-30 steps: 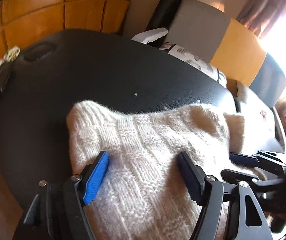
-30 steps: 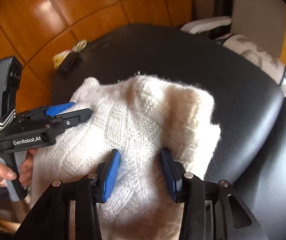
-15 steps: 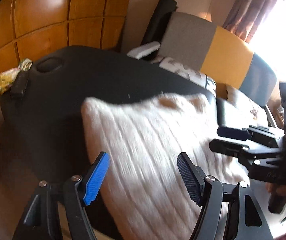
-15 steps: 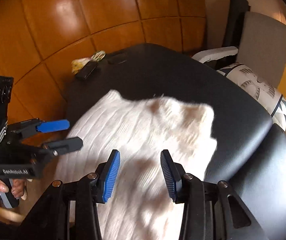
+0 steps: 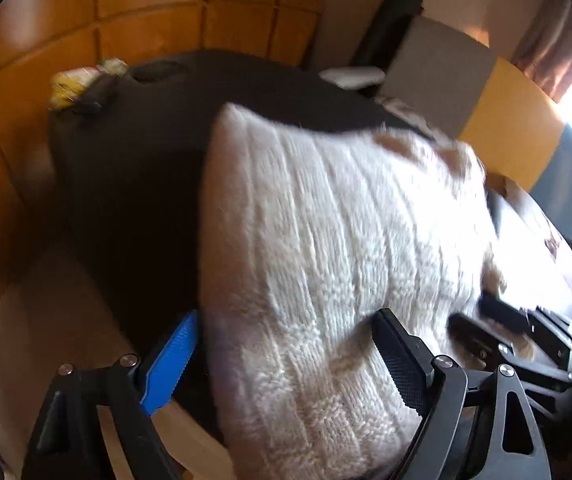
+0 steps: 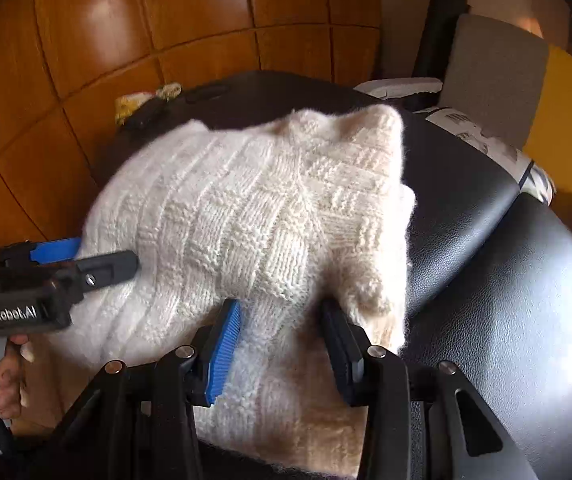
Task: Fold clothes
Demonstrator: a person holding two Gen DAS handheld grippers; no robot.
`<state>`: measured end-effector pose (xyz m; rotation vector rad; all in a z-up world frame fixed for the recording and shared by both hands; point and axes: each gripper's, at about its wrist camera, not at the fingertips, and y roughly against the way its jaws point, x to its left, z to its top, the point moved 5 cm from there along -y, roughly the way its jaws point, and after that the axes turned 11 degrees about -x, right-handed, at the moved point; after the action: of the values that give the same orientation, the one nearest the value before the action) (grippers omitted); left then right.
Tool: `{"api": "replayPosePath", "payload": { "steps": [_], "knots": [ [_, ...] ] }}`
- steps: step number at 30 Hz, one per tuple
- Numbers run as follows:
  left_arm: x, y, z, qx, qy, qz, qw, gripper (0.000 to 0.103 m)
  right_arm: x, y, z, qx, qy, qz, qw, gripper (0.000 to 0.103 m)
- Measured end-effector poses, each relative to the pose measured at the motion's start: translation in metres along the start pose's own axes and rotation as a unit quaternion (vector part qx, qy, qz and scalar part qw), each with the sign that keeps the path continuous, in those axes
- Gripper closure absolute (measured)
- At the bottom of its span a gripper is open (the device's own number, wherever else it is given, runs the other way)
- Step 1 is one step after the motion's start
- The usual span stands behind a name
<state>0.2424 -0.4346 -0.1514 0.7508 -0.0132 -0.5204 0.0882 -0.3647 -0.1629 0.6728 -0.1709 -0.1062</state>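
A white knitted sweater [image 5: 326,240] lies folded in a thick bundle on the black padded table [image 5: 125,160], and its near end hangs over the front edge. In the right wrist view the sweater [image 6: 245,208] shows a checkered knit layer on top. My right gripper [image 6: 281,306] is shut on the near hem, with the fabric bunched between its fingers. My left gripper [image 5: 286,318] stands wide open, the sweater's left part lying loose between its fingers. The left gripper [image 6: 107,254] sits at the sweater's left edge. The right gripper [image 5: 470,314] shows at the sweater's right edge.
A yellow cloth and a small dark object [image 6: 141,100] lie at the table's far left corner. A grey and yellow chair [image 5: 438,76] and a patterned cushion [image 6: 478,136] stand behind the table on the right. A wood-panelled wall [image 6: 85,40] backs the table. A person's hand [image 6: 9,372] holds the left gripper.
The sweater rose and swung with the right gripper, then came down nearer the front edge. The left gripper drew back from on top of the sweater to its left side.
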Motion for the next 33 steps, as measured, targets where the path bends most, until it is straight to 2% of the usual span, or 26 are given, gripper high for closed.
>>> {"api": "replayPosePath", "payload": {
  "steps": [4,6,10,13,15,17,20,22,24,26,33],
  "knots": [
    [0.004,0.038,0.029,-0.06,0.002,0.031,0.9977,0.012,0.003,0.032,0.022,-0.048,-0.022,-0.008,0.999,0.06],
    [0.002,0.051,0.043,-0.074,-0.002,0.04,0.9965,0.002,0.01,0.048,0.034,-0.07,-0.013,-0.026,0.997,0.06],
    [-0.007,0.073,0.064,-0.101,-0.016,0.044,0.9938,0.0,0.018,0.067,0.052,-0.092,-0.013,-0.068,0.993,0.057],
    [-0.018,0.084,0.073,-0.113,-0.038,0.041,0.992,0.0,0.021,0.072,0.058,-0.096,-0.013,-0.086,0.992,0.057],
    [-0.021,0.096,0.073,-0.124,-0.04,0.019,0.9912,0.0,0.024,0.074,0.059,-0.094,-0.015,-0.081,0.992,0.057],
    [-0.023,0.106,0.076,-0.13,-0.022,-0.007,0.9913,0.001,0.027,0.075,0.06,-0.095,-0.011,-0.079,0.992,0.057],
    [-0.025,0.113,0.082,-0.124,-0.038,0.02,0.9914,0.001,0.03,0.073,0.059,-0.092,-0.005,-0.075,0.993,0.057],
    [-0.029,0.121,0.085,-0.145,-0.063,0.037,0.9868,0.001,0.032,0.069,0.058,-0.088,0.0,-0.07,0.994,0.057],
    [-0.031,0.125,0.085,-0.153,-0.062,0.026,0.9859,0.001,0.033,0.066,0.056,-0.082,0.006,-0.068,0.994,0.057],
    [-0.029,0.123,0.086,-0.145,-0.057,0.019,0.9876,0.001,0.035,0.062,0.054,-0.076,0.013,-0.068,0.995,0.057],
    [-0.026,0.111,0.083,-0.137,-0.065,0.035,0.9878,0.001,0.036,0.056,0.049,-0.065,0.028,-0.076,0.995,0.057]
  ]
}}
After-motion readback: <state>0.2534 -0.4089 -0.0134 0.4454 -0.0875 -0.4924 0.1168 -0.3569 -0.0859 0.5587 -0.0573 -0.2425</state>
